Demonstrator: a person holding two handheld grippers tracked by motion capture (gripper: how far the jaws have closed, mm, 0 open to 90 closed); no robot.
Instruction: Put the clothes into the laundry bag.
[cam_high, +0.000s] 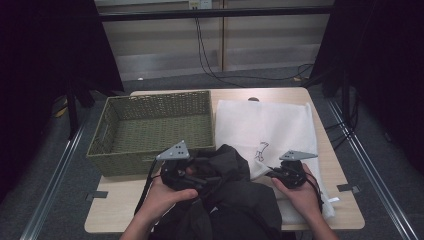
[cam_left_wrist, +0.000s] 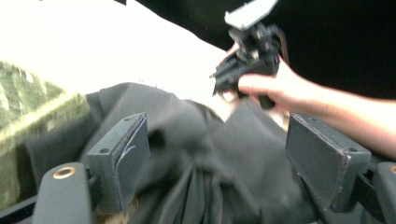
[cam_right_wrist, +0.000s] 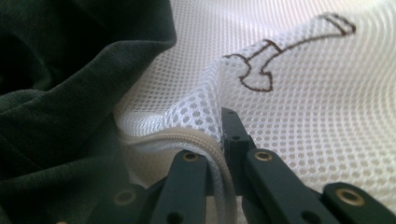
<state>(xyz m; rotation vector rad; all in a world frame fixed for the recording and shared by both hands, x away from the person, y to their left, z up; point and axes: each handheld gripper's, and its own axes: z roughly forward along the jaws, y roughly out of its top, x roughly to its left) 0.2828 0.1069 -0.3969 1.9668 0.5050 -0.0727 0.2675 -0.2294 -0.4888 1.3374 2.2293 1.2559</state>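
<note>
Between the two grippers lies the dark garment, partly at the mouth of the mesh bag but mostly outside, so I judge the stuffing hardly begun. The right gripper is clamped on the bag's zipper edge, seen in its own view. The left gripper view shows the left gripper with jaws wide and the garment loose between them.

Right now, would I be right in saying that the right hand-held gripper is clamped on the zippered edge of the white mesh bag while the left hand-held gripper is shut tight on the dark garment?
Not quite: the left hand-held gripper is open, its jaws standing wide apart over the dark garment, as the left gripper view shows. The right hand-held gripper is indeed clamped on the zippered edge of the white mesh bag.
</note>
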